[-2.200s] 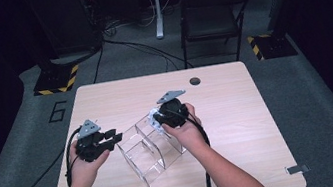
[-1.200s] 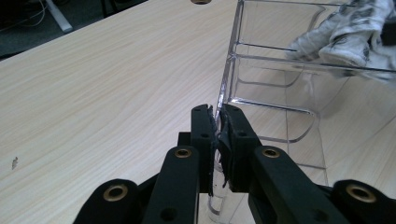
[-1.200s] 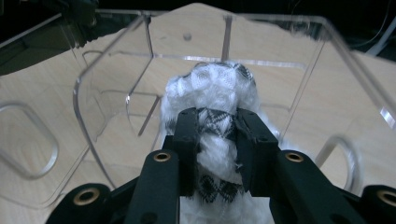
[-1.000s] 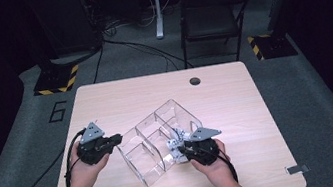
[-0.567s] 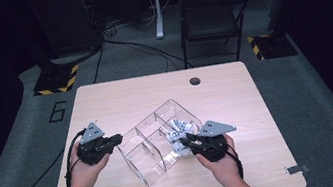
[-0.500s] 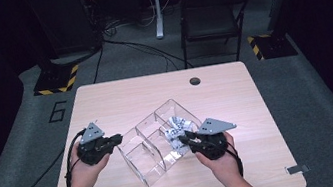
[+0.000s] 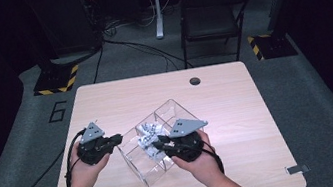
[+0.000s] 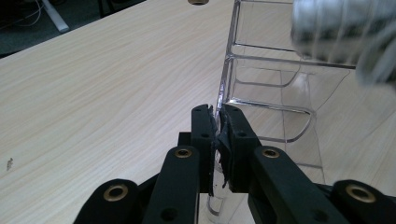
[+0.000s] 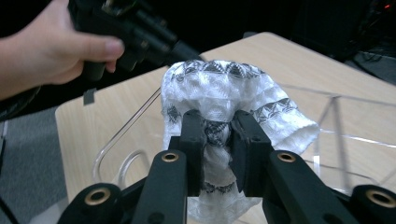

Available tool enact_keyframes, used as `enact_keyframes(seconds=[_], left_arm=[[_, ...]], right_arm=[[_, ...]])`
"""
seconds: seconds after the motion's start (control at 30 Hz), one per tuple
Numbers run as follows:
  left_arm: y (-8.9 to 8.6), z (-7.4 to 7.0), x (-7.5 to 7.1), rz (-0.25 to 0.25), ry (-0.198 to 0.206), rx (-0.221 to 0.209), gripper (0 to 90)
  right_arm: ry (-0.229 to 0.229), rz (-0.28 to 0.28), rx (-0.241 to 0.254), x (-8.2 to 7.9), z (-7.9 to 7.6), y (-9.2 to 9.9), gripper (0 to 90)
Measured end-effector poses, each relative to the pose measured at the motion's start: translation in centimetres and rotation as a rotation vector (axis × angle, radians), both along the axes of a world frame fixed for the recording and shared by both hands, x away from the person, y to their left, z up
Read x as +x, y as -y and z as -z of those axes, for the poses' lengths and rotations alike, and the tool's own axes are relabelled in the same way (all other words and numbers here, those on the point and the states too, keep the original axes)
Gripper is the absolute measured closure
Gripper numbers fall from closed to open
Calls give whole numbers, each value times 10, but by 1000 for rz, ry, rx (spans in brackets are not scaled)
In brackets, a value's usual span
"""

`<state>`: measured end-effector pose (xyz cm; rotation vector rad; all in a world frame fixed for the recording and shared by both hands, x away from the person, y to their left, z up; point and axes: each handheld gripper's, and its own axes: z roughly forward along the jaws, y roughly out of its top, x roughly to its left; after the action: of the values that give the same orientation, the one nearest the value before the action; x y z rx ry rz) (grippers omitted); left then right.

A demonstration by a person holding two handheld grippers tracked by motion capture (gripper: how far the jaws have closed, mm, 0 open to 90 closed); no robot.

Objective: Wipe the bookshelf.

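High view, left gripper [image 7: 117, 139] jaws clamping clear organizer [image 7: 178, 114] edge, right gripper [image 7: 156, 142] jaws pinching patterned cloth [image 7: 146, 133] above compartments

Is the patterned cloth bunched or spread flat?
Bunched: the right gripper pinches the cloth into a crumpled wad above the clear organizer.

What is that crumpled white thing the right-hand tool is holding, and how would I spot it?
Find the pale wooden table, then the clear plastic divided organiser near its middle. Just above it, pinched by the right gripper, is a bunched white knitted sock with black patterned bands, the one soft, opaque item among clear plastic and black tools.
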<state>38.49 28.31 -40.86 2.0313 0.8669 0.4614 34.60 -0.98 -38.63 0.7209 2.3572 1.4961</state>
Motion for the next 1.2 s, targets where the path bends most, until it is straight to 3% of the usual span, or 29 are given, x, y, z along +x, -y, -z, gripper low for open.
enact_keyframes(seconds=[0.13, 0.3, 0.53, 0.77, 1.07, 1.2], left_arm=[[0, 0, 2, 1, 3, 9, 842], [0, 0, 5, -2, -5, -10, 839], [1, 1, 13, -11, -5, -29, 830], [3, 0, 22, -8, -11, -19, 826], [7, -1, 33, -35, -15, -8, 796], [8, -7, 33, -51, -8, -10, 747]], right_arm=[[1, -8, -59, -4, 14, -9, 758], [0, 1, -31, -6, 20, -7, 759], [-25, -11, -45, -13, 32, -3, 760], [-58, -16, -58, -18, 44, 1, 759], [-27, 16, -17, -35, 34, 34, 758], [-1, 73, -6, -41, 29, 59, 757]])
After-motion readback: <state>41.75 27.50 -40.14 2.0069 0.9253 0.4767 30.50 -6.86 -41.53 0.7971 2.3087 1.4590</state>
